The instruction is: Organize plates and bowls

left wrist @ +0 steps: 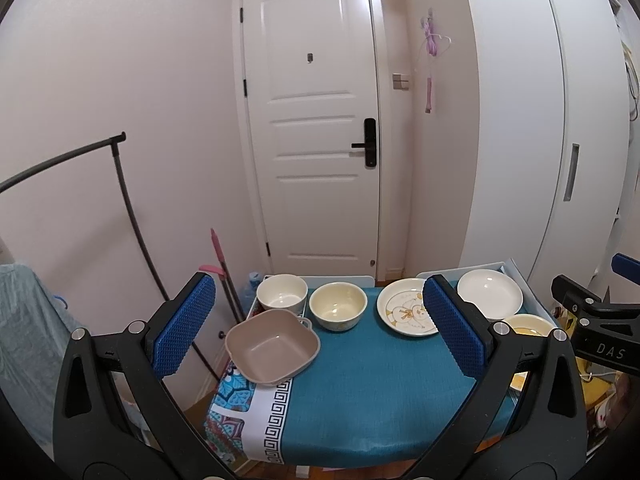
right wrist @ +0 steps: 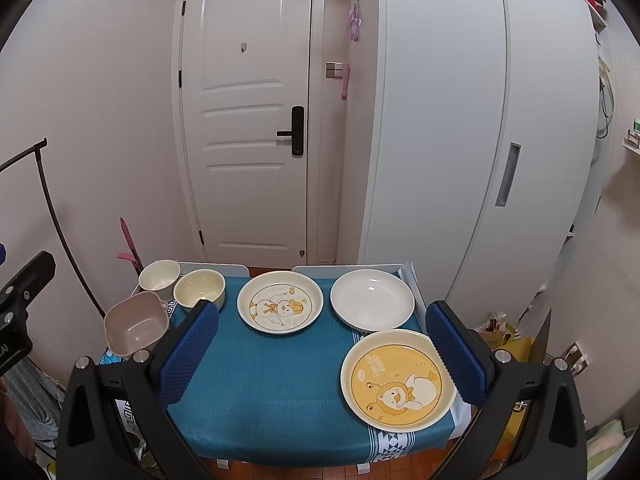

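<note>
Six dishes sit on the blue-clothed surface [right wrist: 280, 380]. In the right wrist view, a white bowl [right wrist: 159, 275] and a cream bowl [right wrist: 200, 289] stand touching at the far left, with a tan square bowl [right wrist: 135, 327] just in front of them at the left edge. A duck plate [right wrist: 280, 302] lies at centre back, a plain white plate [right wrist: 373, 299] to its right, and a yellow plate [right wrist: 396, 380] at lower right, its rim overlapping the white plate's edge. Both claws are released, holding nothing: the right claw [right wrist: 322, 356] hangs over the near half of the surface, and the left claw [left wrist: 320, 330] hangs over the surface too, its right finger [left wrist: 454, 326] hiding part of the duck plate [left wrist: 406, 312].
</note>
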`<state>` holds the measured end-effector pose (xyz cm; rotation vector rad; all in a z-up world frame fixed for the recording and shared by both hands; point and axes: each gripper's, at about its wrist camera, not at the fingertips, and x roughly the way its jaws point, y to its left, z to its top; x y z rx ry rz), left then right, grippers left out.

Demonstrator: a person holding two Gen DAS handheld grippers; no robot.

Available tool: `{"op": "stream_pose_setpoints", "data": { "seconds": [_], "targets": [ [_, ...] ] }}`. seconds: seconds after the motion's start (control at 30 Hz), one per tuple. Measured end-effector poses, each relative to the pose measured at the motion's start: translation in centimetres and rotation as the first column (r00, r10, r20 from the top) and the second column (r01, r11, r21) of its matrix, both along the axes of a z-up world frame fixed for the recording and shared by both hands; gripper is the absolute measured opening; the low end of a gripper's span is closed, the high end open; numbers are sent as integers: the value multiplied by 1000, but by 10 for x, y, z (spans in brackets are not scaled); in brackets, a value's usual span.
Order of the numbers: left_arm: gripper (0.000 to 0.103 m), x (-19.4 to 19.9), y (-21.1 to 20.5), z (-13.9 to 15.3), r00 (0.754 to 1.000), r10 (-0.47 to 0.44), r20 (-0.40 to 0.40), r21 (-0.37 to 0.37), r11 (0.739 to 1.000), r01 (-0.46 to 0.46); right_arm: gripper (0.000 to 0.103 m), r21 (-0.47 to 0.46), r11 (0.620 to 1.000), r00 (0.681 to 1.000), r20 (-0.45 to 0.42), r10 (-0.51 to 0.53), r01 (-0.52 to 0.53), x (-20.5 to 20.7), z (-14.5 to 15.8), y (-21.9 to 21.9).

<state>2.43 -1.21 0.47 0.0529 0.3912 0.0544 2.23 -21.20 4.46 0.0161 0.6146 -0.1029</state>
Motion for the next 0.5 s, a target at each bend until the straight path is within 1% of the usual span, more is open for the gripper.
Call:
{"op": "stream_pose_setpoints", "data": {
  "seconds": [0.5],
  "targets": [
    [103, 1, 5, 1, 1000, -2, -7, -5, 1000, 2, 103, 2, 1000, 1000, -1, 2, -2, 0, 0, 1]
  ]
}}
